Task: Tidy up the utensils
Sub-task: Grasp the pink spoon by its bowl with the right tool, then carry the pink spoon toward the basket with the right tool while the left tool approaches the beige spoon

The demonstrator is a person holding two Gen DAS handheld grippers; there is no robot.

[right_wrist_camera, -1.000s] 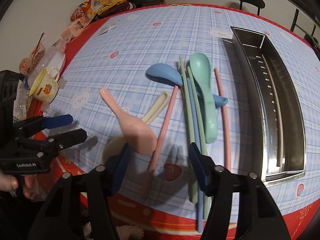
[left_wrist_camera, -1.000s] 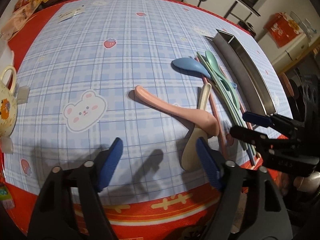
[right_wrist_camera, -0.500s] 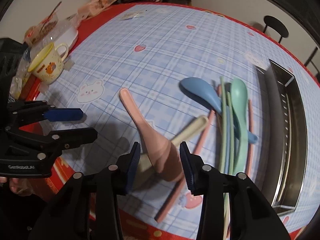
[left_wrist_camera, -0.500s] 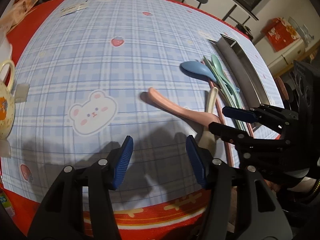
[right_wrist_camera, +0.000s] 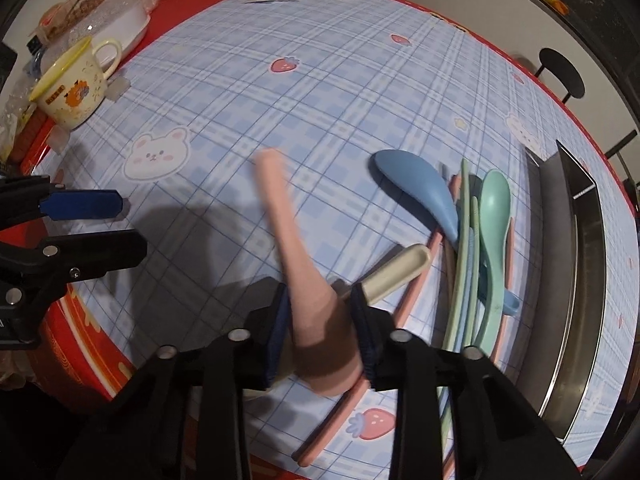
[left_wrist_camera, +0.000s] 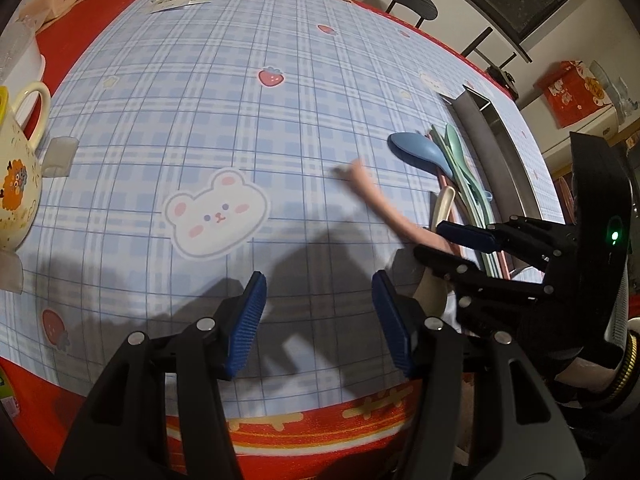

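One pale pink plastic soup spoon [right_wrist_camera: 316,320], bowl end between the closing pads of the right claw [right_wrist_camera: 320,340], near the long steel tray [right_wrist_camera: 576,280]. Light, stiff, slick; likely best held at the bowl's thick sides. Left claw [left_wrist_camera: 316,320] released, holding nothing, over the checked worktop [left_wrist_camera: 200,120].

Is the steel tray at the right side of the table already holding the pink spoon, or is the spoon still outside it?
Outside. The pink spoon is between the right gripper fingers, which are closing, well apart from the steel tray.

Pink spoon [right_wrist_camera: 308,280] — blue-plaid tablecloth [right_wrist_camera: 320,100]
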